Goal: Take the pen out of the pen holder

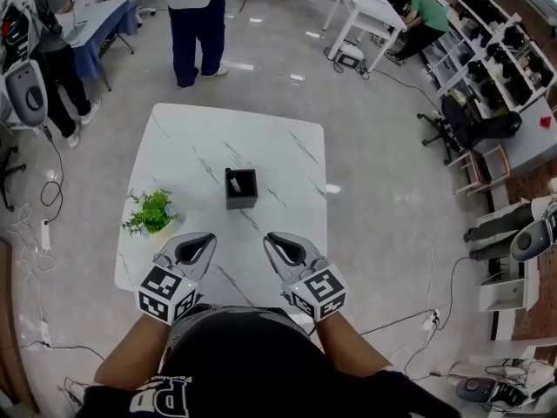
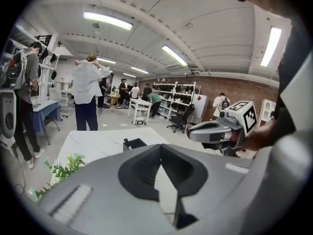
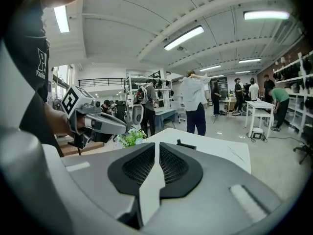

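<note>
Shiny grey floor spreads all round a square white table with thin grey marble lines; a small dark grey square pen holder stands near the middle of the table; a pale pen with a dark end leans inside it, on its left side, and pokes up a little over the rim. The grey left gripper and the grey right gripper hang over the near edge of the table, side by side, both pointing at the holder; the holder sits ahead of them, in the gap between the two, and touches neither. The left gripper's jaws are closed with nothing in them; the right gripper's jaws leave only a thin slit and hold nothing. A little green leafy plant sits left of the holder, just ahead of the left gripper; a person in a white top and dark blue trousers stands on the floor past the far edge.
</note>
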`<state>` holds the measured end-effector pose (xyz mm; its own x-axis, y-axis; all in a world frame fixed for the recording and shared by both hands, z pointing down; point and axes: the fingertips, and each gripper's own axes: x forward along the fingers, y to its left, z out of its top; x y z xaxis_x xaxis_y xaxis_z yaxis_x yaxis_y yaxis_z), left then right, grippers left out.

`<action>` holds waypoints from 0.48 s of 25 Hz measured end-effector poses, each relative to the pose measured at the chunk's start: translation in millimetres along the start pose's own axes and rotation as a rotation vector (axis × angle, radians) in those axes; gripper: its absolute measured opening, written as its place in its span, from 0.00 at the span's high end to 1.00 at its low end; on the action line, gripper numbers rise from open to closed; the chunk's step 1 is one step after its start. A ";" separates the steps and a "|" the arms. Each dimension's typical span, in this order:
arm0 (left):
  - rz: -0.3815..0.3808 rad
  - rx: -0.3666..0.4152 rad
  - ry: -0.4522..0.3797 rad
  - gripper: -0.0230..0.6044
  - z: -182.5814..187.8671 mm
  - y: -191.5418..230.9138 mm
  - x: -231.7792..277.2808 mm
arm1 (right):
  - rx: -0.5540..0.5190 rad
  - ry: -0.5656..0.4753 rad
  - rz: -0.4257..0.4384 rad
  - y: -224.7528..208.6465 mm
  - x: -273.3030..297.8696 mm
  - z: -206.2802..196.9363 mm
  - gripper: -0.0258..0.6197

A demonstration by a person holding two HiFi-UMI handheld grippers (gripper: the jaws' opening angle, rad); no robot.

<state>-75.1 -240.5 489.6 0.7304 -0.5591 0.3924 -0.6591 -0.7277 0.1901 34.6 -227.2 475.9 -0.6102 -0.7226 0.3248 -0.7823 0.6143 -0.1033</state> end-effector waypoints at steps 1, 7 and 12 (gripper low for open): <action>0.001 -0.001 0.001 0.87 -1.1 0.5 0.0 | -0.001 -0.001 0.001 -0.3 0.8 -0.3 0.95; 0.007 -0.004 0.001 0.87 -0.6 0.9 0.6 | -0.005 -0.002 0.013 -0.8 3.4 0.8 0.87; 0.011 -0.009 0.002 0.87 -1.7 1.6 1.3 | -0.010 0.009 0.030 1.3 6.8 -1.4 0.84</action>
<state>-75.5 -241.7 491.9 0.7230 -0.5660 0.3961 -0.6684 -0.7179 0.1943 29.7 -230.9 479.4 -0.6325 -0.7008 0.3299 -0.7622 0.6391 -0.1035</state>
